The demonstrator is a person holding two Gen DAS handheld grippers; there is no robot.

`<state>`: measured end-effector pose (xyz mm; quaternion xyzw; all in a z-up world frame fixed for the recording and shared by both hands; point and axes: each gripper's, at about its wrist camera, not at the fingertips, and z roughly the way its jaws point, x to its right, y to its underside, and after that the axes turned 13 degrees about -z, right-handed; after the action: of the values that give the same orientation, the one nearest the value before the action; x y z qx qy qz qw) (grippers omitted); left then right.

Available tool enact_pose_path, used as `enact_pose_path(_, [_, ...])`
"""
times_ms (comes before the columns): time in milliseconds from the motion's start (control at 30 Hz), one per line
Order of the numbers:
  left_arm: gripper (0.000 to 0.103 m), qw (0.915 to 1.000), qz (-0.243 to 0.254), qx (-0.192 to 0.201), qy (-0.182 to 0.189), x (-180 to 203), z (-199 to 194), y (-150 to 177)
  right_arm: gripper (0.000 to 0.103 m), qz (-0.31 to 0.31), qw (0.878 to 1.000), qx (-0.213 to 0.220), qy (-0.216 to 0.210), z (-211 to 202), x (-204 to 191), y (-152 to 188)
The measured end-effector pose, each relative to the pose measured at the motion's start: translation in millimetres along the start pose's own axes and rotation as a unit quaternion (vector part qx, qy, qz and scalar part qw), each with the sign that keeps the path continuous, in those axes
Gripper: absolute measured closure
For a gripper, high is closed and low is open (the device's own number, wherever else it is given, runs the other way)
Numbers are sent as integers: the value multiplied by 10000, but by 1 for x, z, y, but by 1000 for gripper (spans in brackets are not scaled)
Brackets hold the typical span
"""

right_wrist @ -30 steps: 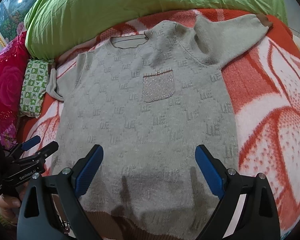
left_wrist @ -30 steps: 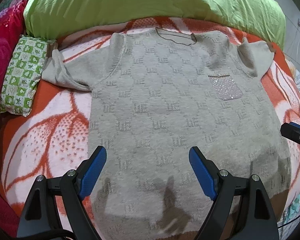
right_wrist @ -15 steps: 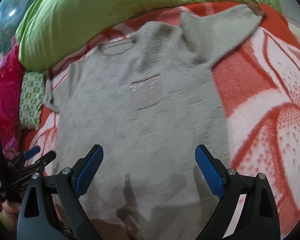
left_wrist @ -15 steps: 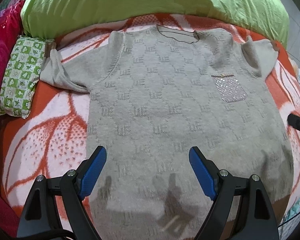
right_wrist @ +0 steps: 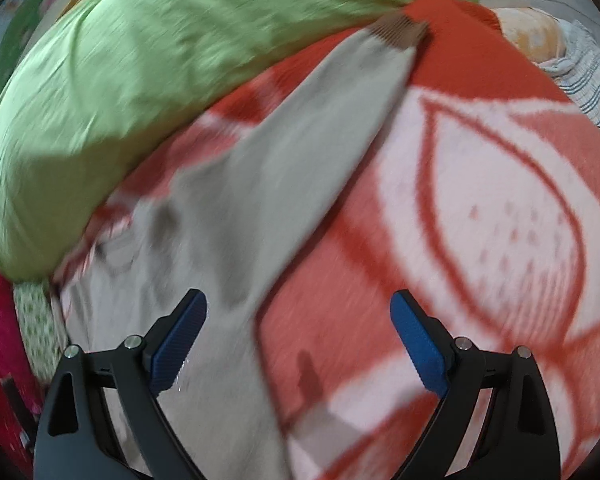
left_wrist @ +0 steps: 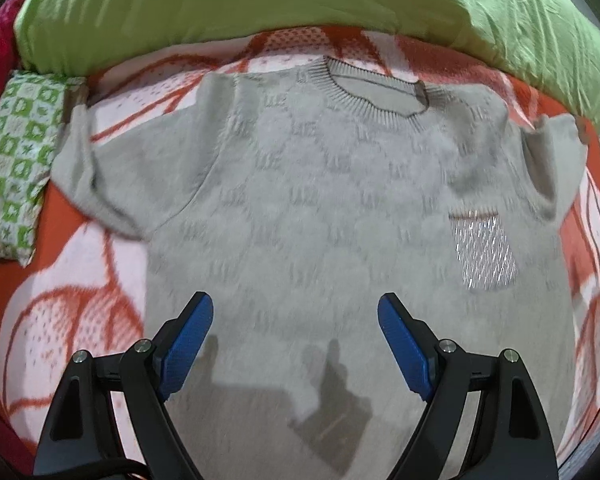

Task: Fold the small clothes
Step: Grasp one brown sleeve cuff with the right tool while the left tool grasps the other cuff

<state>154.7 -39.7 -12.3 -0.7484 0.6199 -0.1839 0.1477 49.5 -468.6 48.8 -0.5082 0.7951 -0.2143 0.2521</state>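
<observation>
Blanket (right_wrist: 480,200) now fills right tool's (right_wrist: 298,320) view beside sweater sleeve (right_wrist: 300,152).

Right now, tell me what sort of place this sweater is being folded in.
Most likely a bedroom, on a bed. The grey sweater lies flat on an orange and white blanket, a bulky green duvet is piled behind it, and a small green checked pillow sits at the side.

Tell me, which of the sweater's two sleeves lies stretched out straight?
The sleeve with the brown cuff, ahead of the right tool, runs out long and flat. The other sleeve lies bunched beside the green checked pillow.
</observation>
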Motion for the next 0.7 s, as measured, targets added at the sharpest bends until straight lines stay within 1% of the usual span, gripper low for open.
enact_pose_path(67, [18, 10000, 3, 25, 0, 9, 8, -14, 10, 218, 9997, 100, 60, 7, 27, -26])
enact_pose_path(200, [18, 10000, -6, 34, -48, 25, 27, -41, 10, 529, 9968, 496, 332, 16, 77, -83])
enact_pose_path(267, [18, 9999, -65, 15, -76, 32, 40, -56, 10, 626, 9947, 713, 388, 22, 100, -113])
enact_pose_path(400, [18, 9997, -194, -26, -166, 39, 63, -74, 12, 766, 9913, 818, 690, 50, 135, -152])
enact_pose_path(433, [18, 9996, -208, -31, -192, 40, 67, -77, 16, 785, 9911, 805, 706, 55, 142, -156])
enact_pose_path(467, [18, 9995, -219, -34, -224, 41, 72, -79, 21, 804, 9915, 733, 712, 65, 148, -161])
enact_pose_path(533, [18, 9992, -272, -76, -290, 42, 84, -85, 28, 793, 9927, 568, 710, 85, 155, -167])
enact_pose_path(600, [18, 9989, -318, -114, -321, 41, 91, -89, 32, 677, 9929, 620, 753, 92, 157, -170])
enact_pose_path(633, [18, 9987, -352, -157, -324, 41, 97, -91, 41, 622, 9930, 670, 747, 94, 156, -170])
enact_pose_path(667, [18, 9987, -368, -179, -311, 41, 101, -93, 66, 599, 9934, 719, 659, 95, 156, -171])
enact_pose_path(700, [18, 9986, -368, -198, -324, 40, 106, -94, 84, 642, 9945, 689, 455, 98, 157, -172])
